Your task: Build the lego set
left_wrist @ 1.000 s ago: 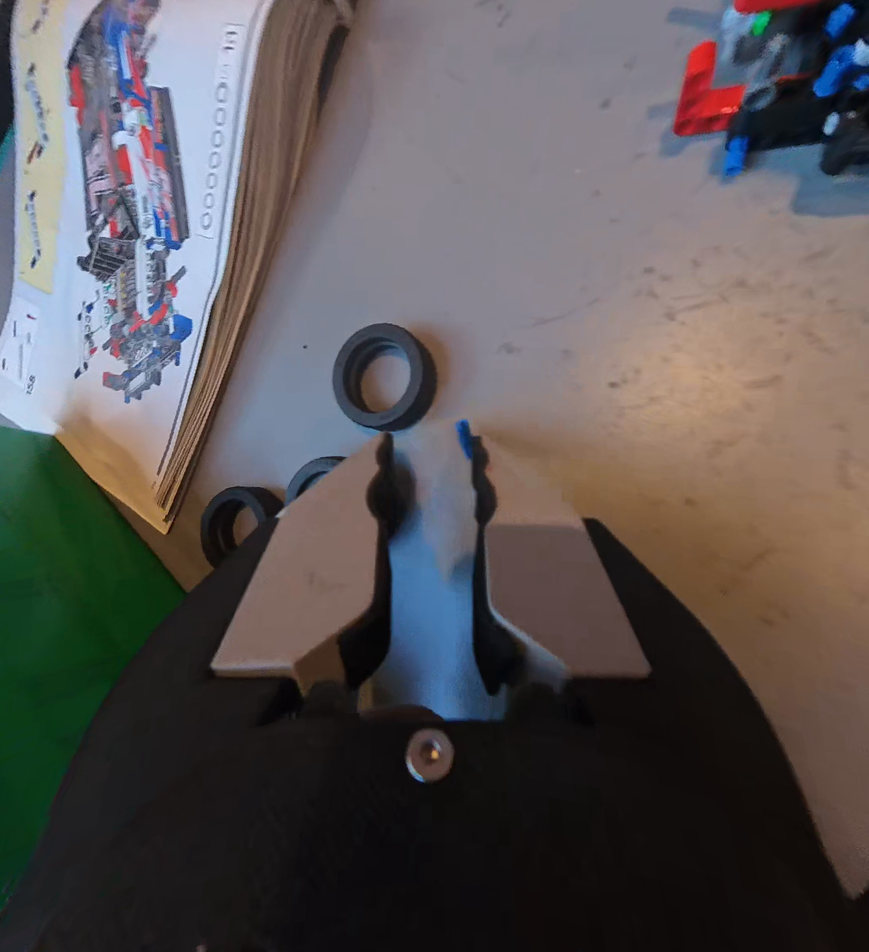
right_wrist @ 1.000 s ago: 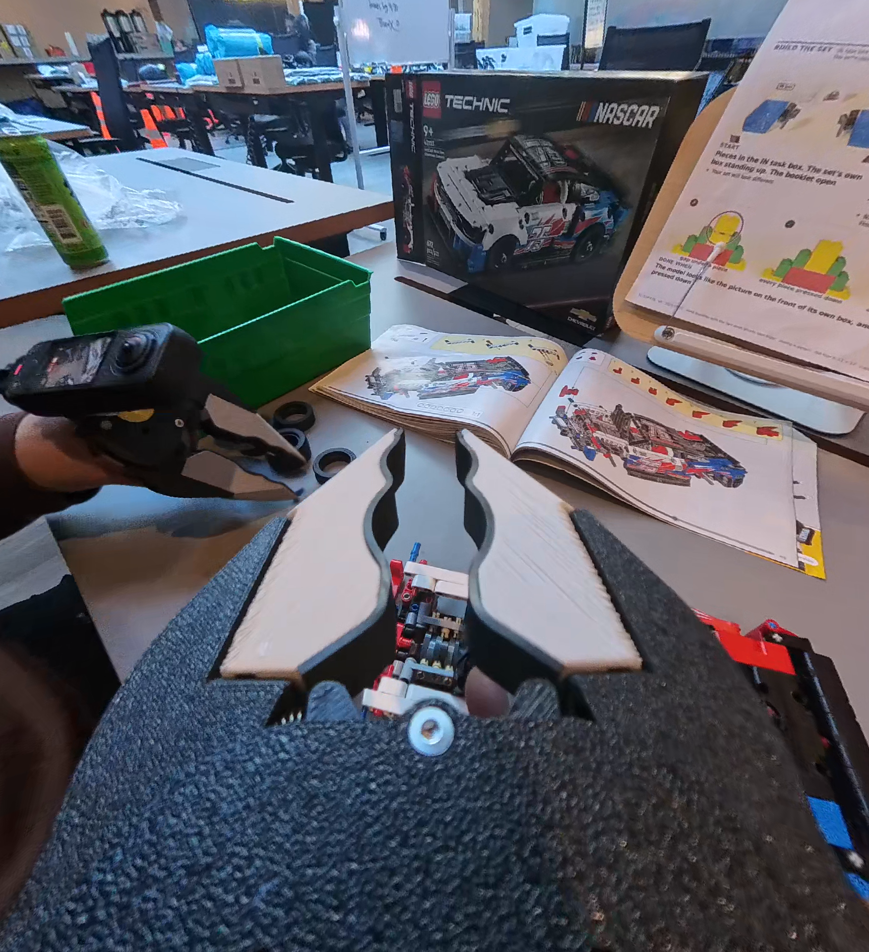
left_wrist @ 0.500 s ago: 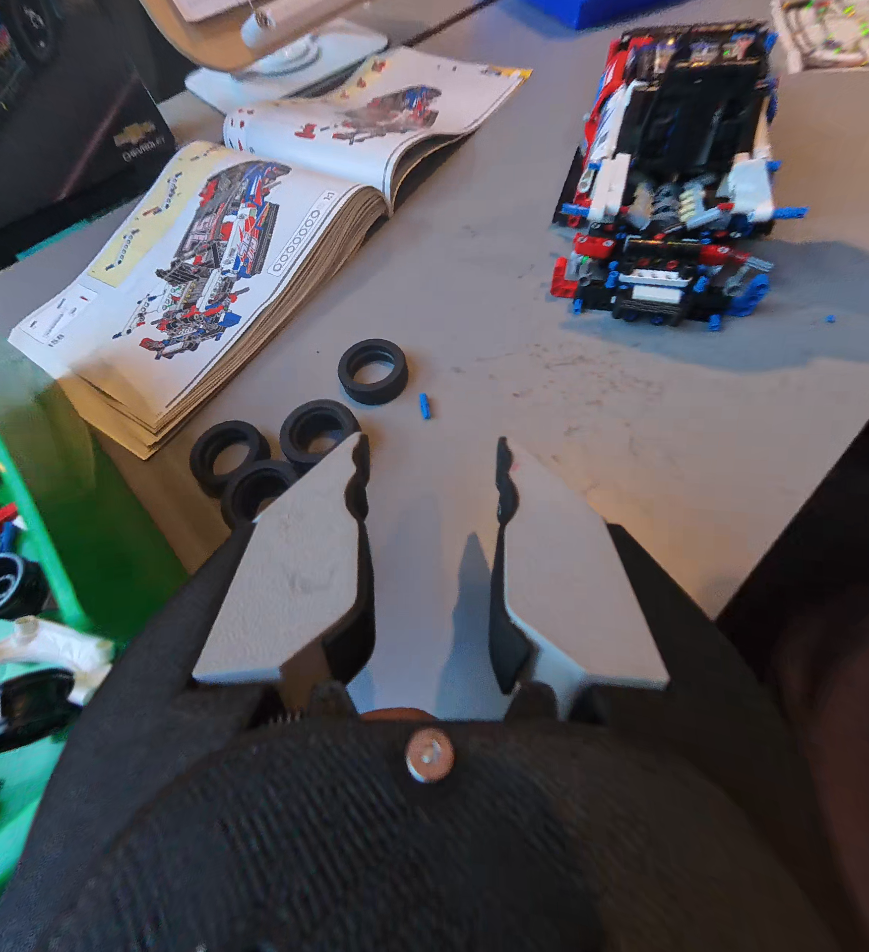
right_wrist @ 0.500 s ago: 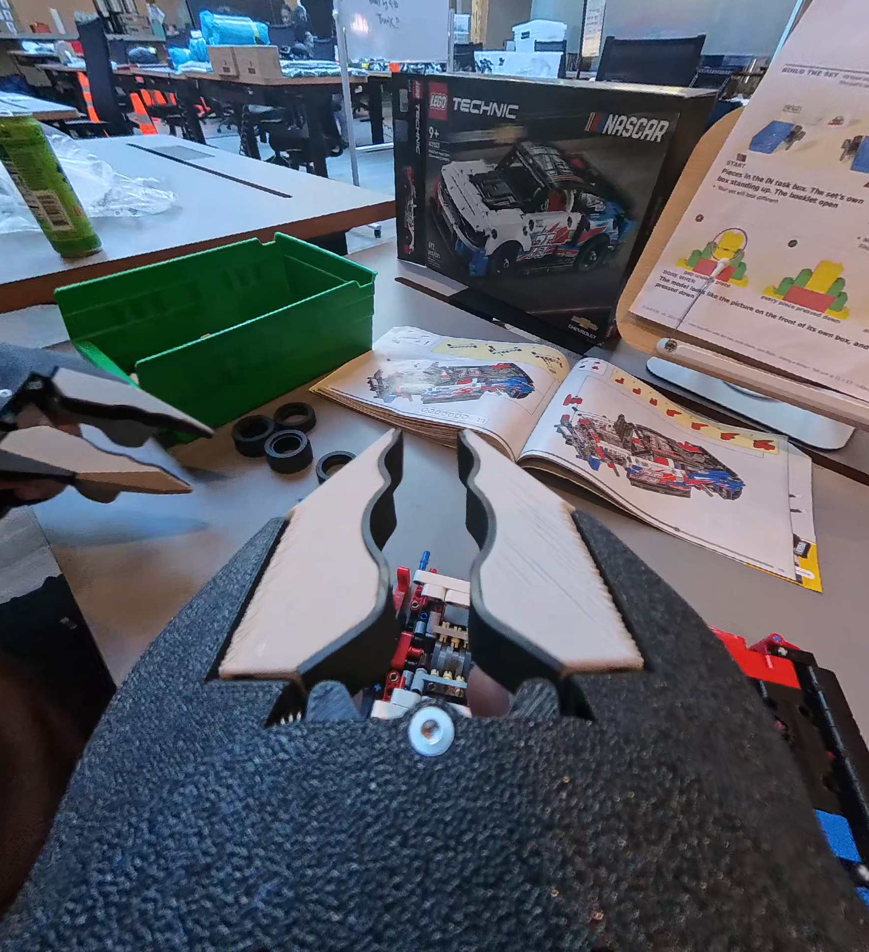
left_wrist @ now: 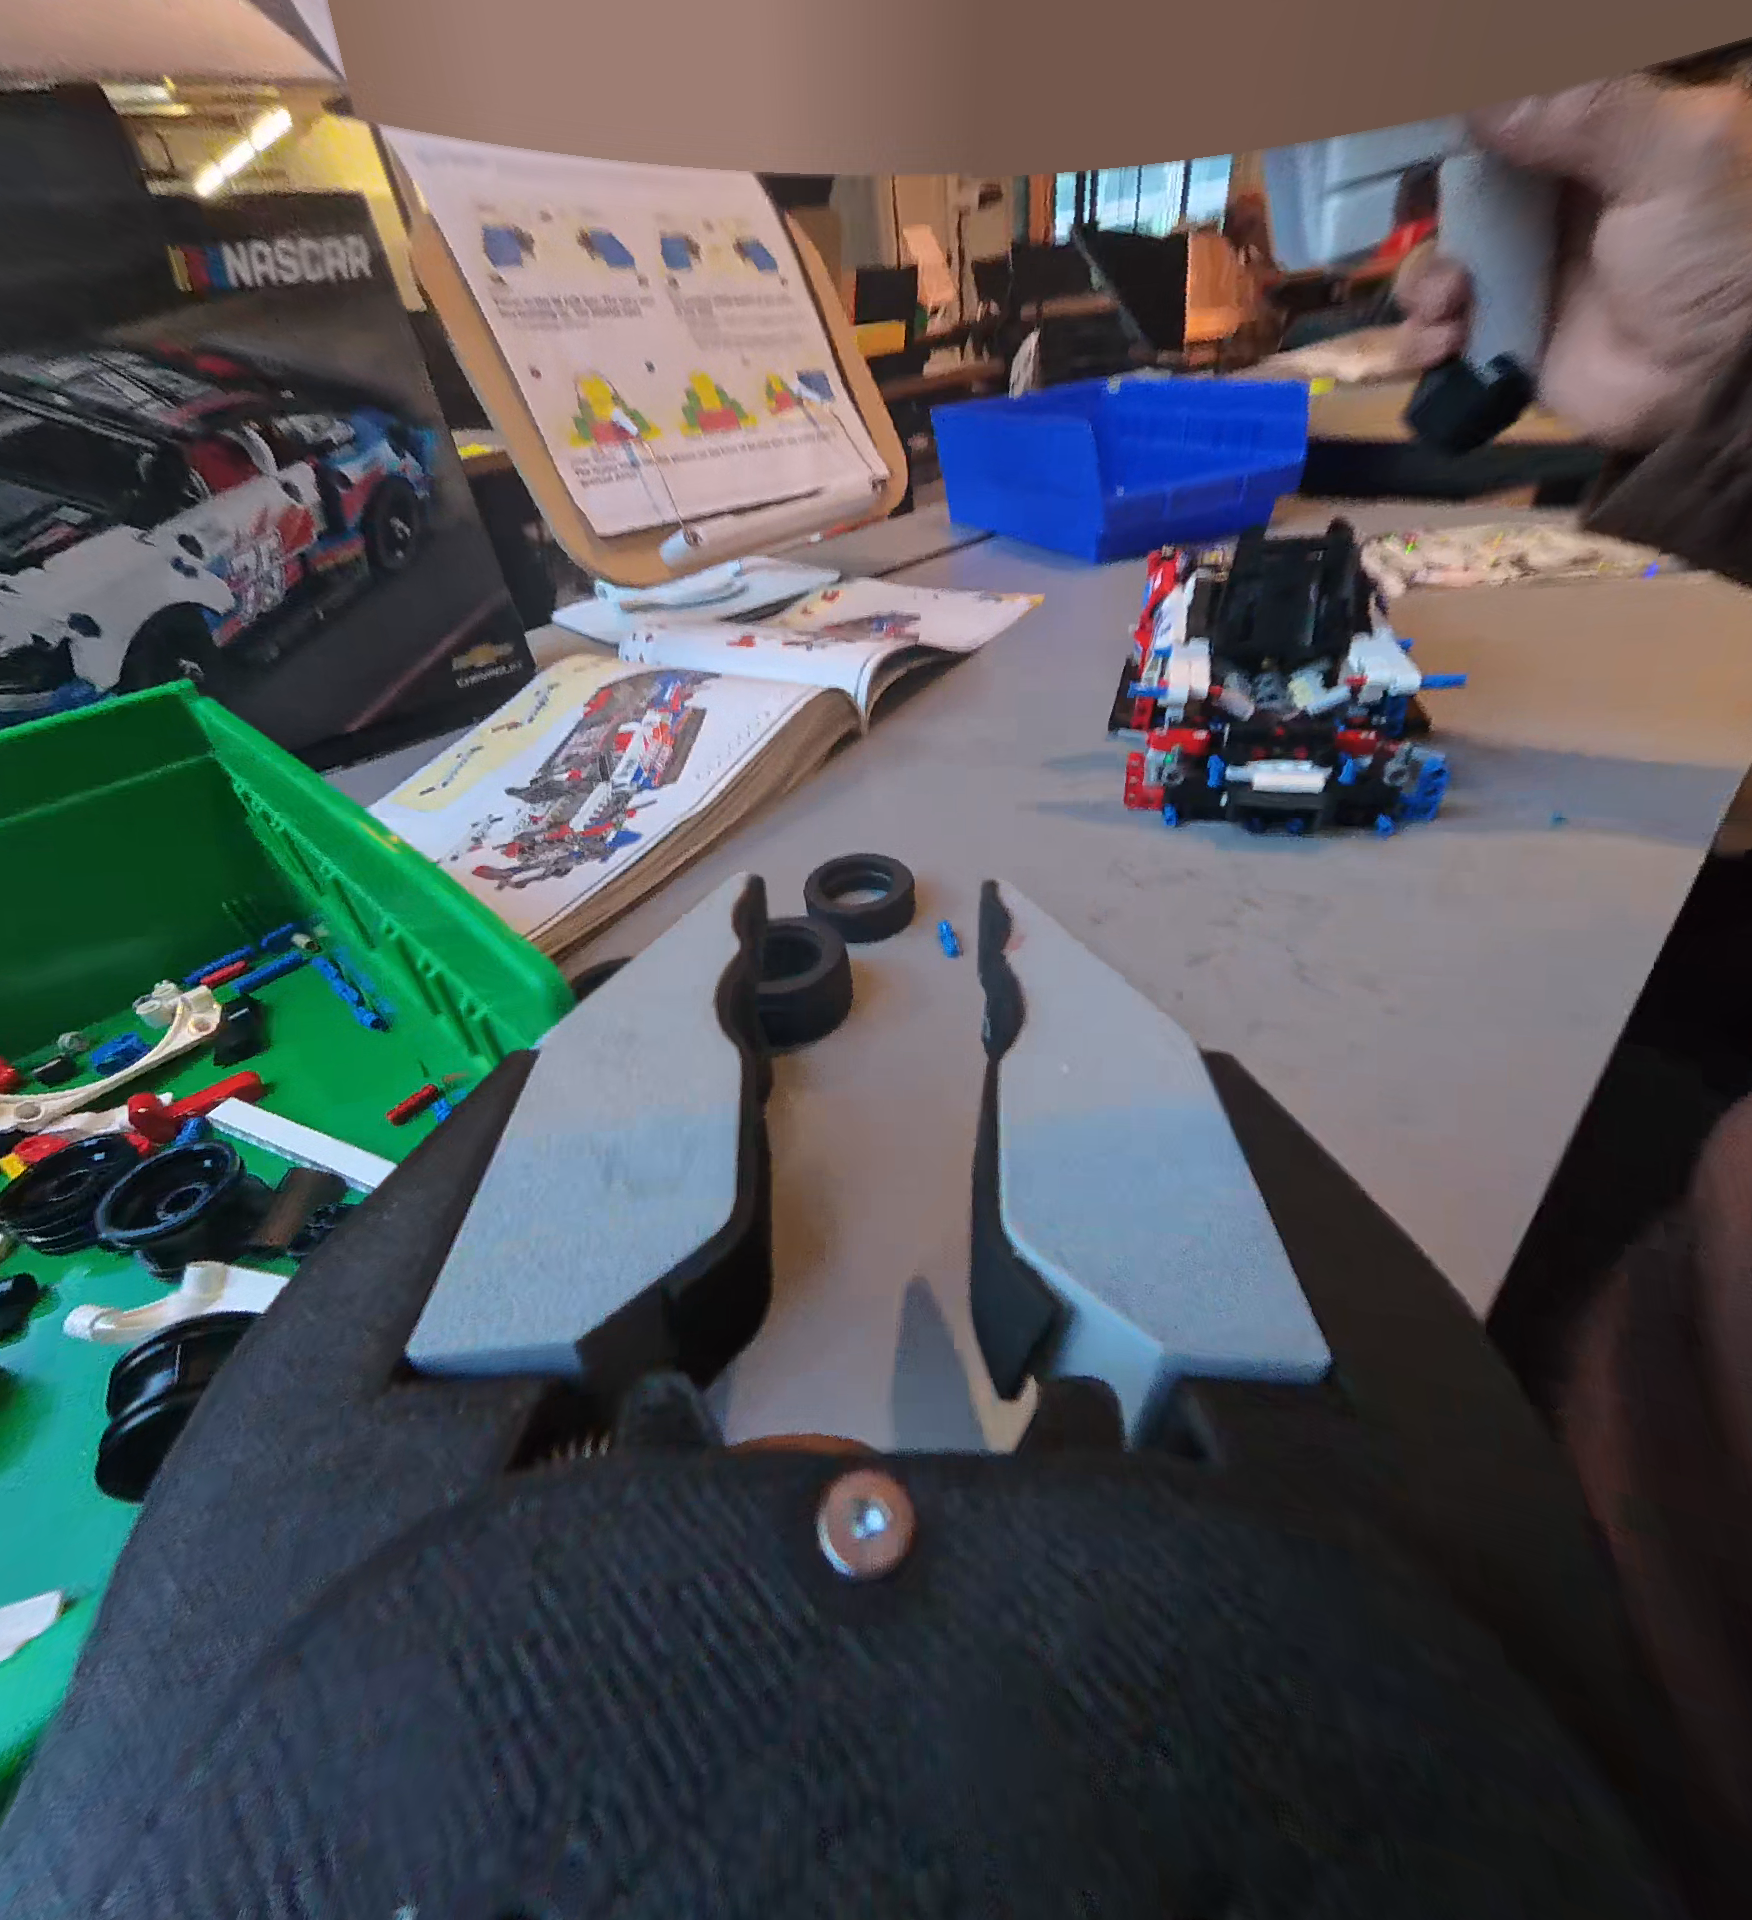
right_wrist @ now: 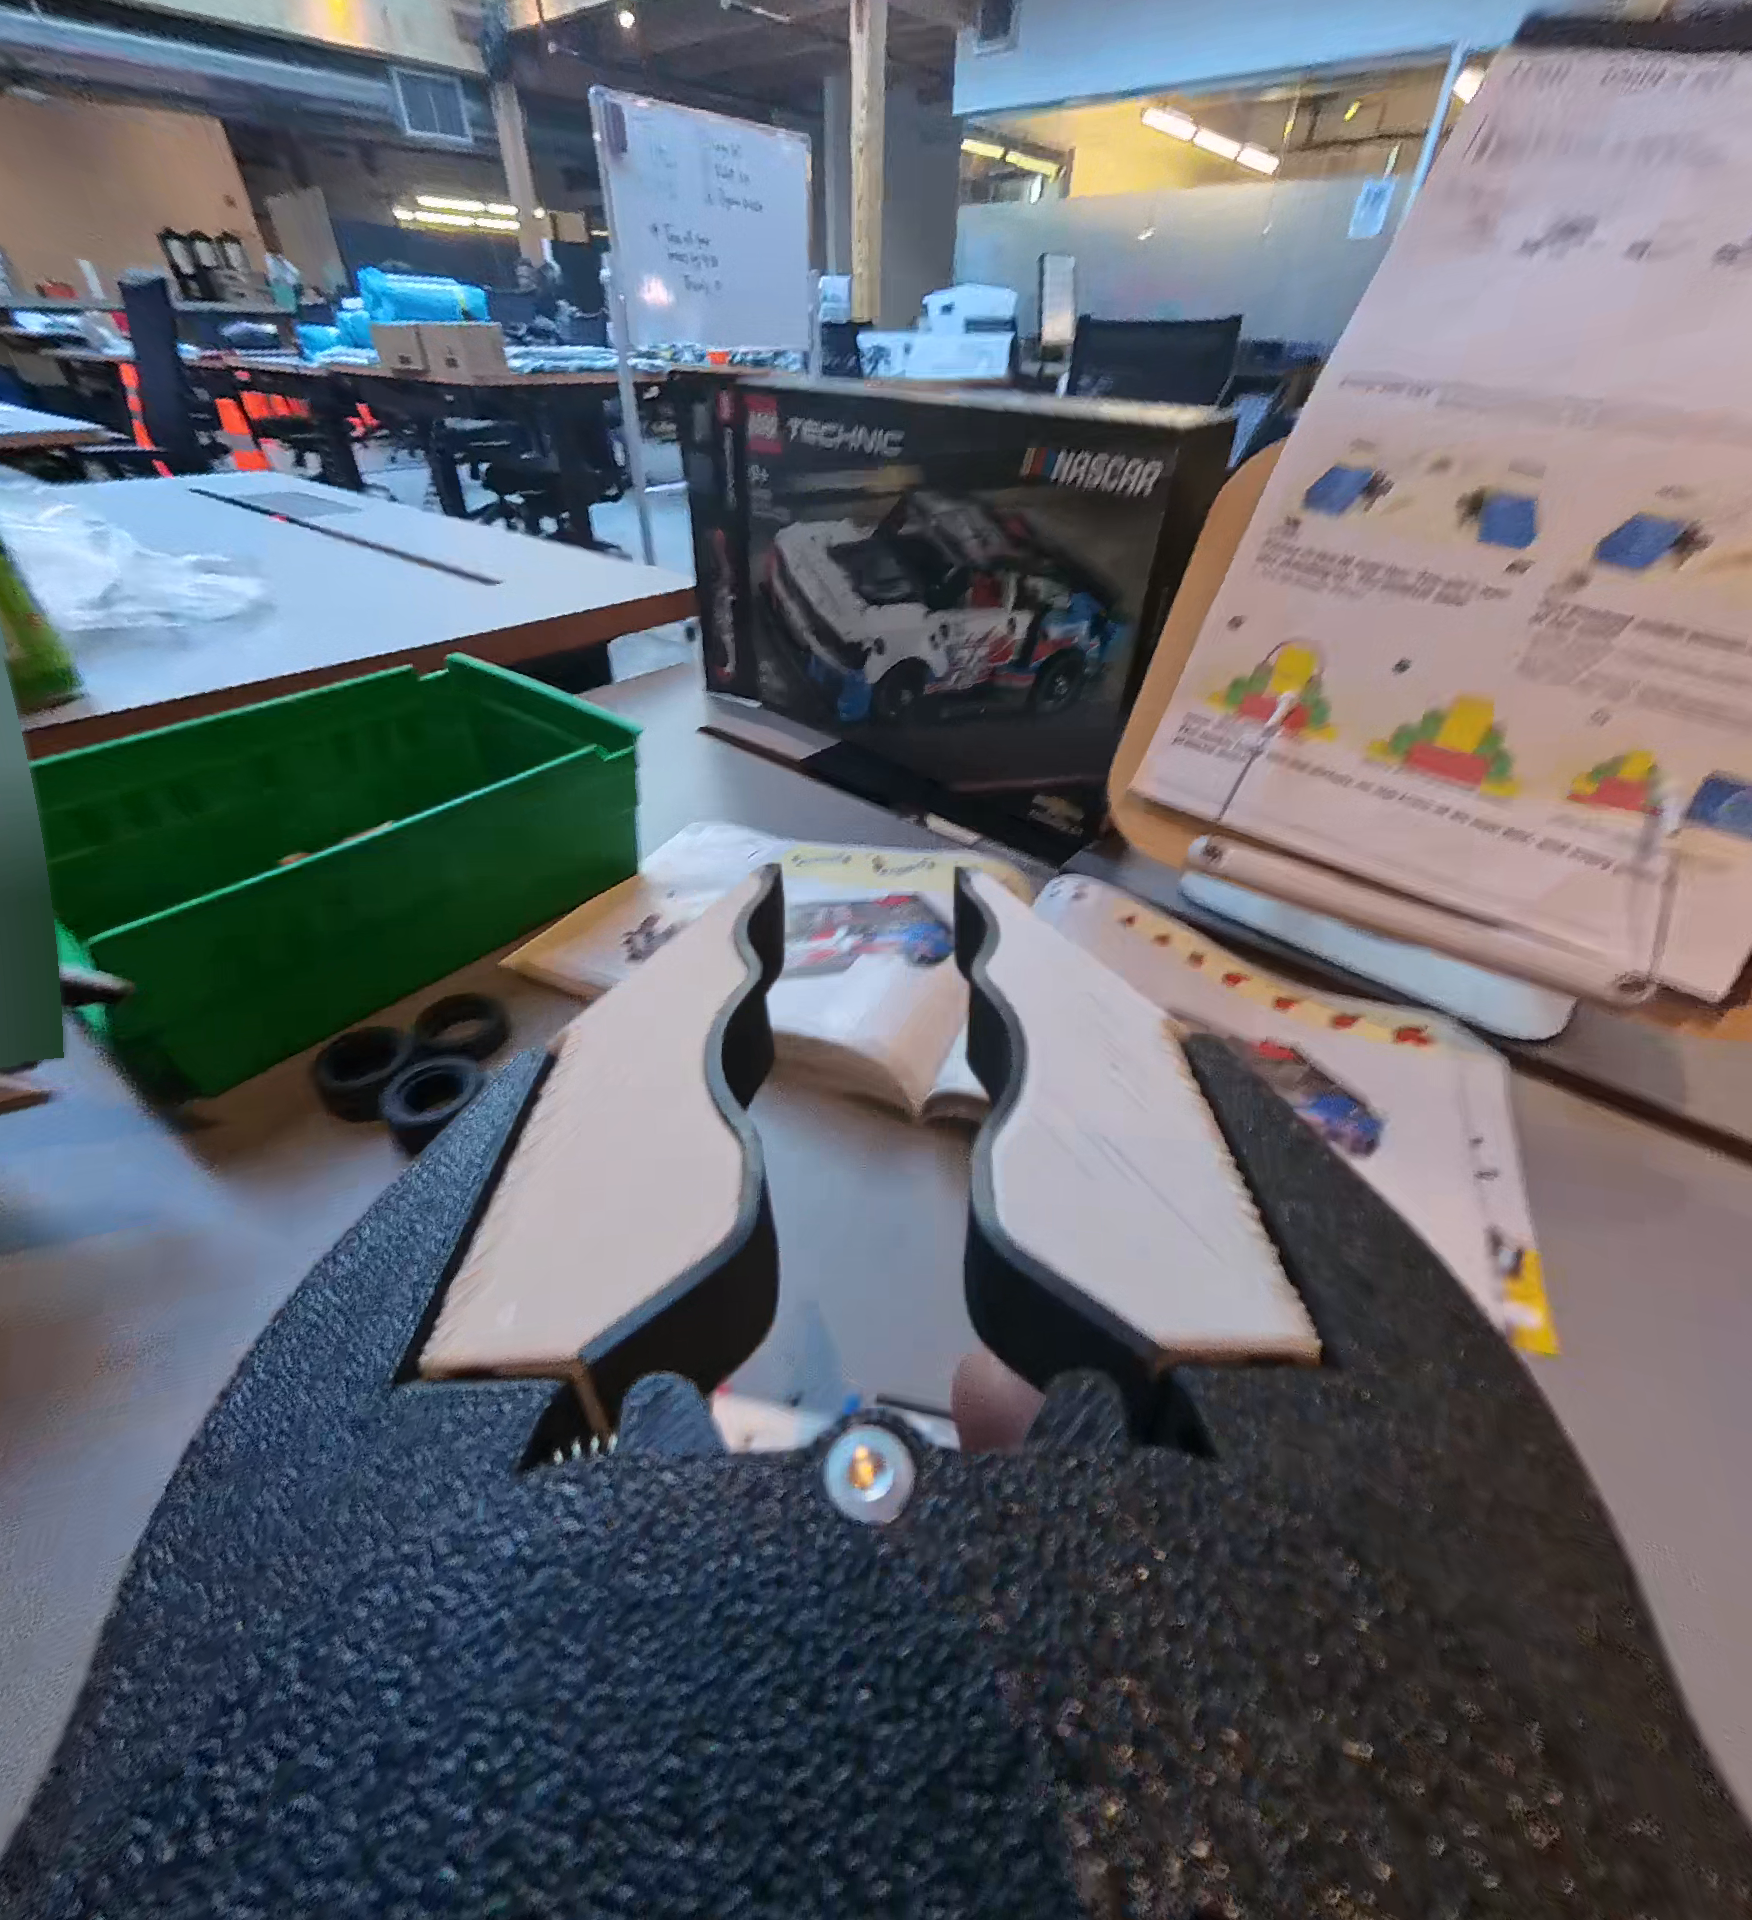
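Left tongs (left_wrist: 864, 904) gape wide, empty, raised over the table (left_wrist: 1215, 966); right tongs (right_wrist: 867, 914) also spread apart, gripping nothing, held level above the same table, pointing at the booklet. One green bin (left_wrist: 259, 810) is the landmark: loose lego parts inside, including black wheel hubs and white curved pieces. One open instruction booklet (left_wrist: 685, 748) lies just right of the bin; one boxed set carton (left_wrist: 176, 447) stands behind the bin. One partly built lego car (left_wrist: 1277, 696) sits well right of the bin, apart from both tongs. One blue bin (left_wrist: 1121, 468) is behind the car. Right wrist view shows three black tires (right_wrist: 415, 1065) clustered at the bin's front corner. One small blue pin (left_wrist: 947, 937) lies near the tires, just beyond the left tongs' tips.
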A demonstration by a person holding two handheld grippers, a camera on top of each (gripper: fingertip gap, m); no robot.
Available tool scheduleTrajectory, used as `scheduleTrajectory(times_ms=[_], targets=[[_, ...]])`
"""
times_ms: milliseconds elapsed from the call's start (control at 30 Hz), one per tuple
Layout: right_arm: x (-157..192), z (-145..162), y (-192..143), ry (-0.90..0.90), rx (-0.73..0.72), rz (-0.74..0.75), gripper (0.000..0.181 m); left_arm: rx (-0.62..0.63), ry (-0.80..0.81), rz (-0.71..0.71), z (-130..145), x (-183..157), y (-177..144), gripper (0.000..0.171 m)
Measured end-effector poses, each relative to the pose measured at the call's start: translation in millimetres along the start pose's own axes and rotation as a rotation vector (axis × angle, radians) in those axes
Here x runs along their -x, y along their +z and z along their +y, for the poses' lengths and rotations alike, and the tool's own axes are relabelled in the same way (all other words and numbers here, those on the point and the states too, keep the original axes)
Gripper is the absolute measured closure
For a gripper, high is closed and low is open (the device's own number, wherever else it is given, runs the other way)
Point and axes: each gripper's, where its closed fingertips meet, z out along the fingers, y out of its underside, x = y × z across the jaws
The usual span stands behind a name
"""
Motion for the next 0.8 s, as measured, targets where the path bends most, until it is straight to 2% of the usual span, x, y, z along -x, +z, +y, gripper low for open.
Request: scheduleTrajectory(times_ms=[100,233,433,667,800], targets=[[-12,-27,19,-0.041,-0.074,0.033,0.149,-0.071,-0.053,0.022,-8,4,-6,0.146],[-4,-50,48,-0.034,-0.158,-0.024,0.147,-0.042,-0.071,0.041,-5,4,-3,0.146],[21,-42,81,-0.038,-0.127,-0.118,0.146,-0.056,-0.152,0.057,-6,11,-4,0.146],[48,-41,67,-0.018,-0.118,-0.162,0.144,-0.072,-0.144,0.066,-8,10,-6,0.145],[65,-56,46,-0.021,-0.192,-0.141,0.145,-0.096,-0.151,0.053,-11,12,-9,0.144]])
